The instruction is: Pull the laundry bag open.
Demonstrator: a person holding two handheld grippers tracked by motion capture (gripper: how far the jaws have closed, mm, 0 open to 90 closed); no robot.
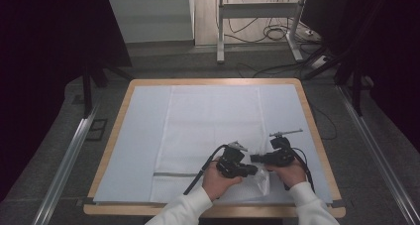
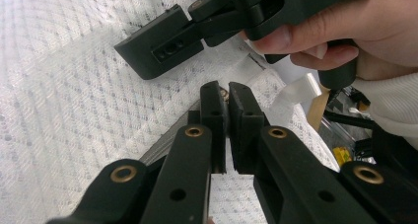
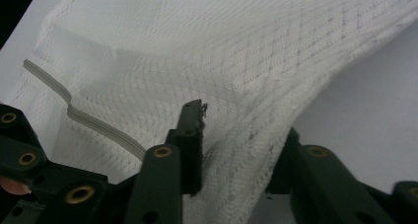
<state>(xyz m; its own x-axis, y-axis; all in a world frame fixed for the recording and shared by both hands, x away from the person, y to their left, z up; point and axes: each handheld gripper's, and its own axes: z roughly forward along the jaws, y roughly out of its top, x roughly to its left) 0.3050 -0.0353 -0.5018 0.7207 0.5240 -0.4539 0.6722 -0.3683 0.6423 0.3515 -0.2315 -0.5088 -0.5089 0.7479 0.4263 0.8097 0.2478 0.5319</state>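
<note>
A white mesh bag (image 1: 213, 121) lies flat on the cloth-covered table, with its grey zipper band (image 1: 173, 174) near the front edge. My left gripper (image 1: 252, 170) is at the bag's front right corner. In the left gripper view its jaws (image 2: 224, 98) stand almost together on a small brass zipper pull. My right gripper (image 1: 253, 158) faces it from the right, and one of its fingers (image 2: 157, 49) rests over the mesh (image 2: 59, 86). In the right gripper view a raised fold of mesh (image 3: 197, 46) runs between the spread jaws (image 3: 241, 135) and hides the right finger. The zipper band (image 3: 98, 128) curves at the left.
A pale sheet (image 1: 143, 136) covers the wooden table (image 1: 317, 136). A hand (image 2: 345, 26) in a white sleeve holds the right gripper close to the left one. Beyond the table's far edge stand a metal desk frame (image 1: 220, 31) and floor cables (image 1: 277, 34).
</note>
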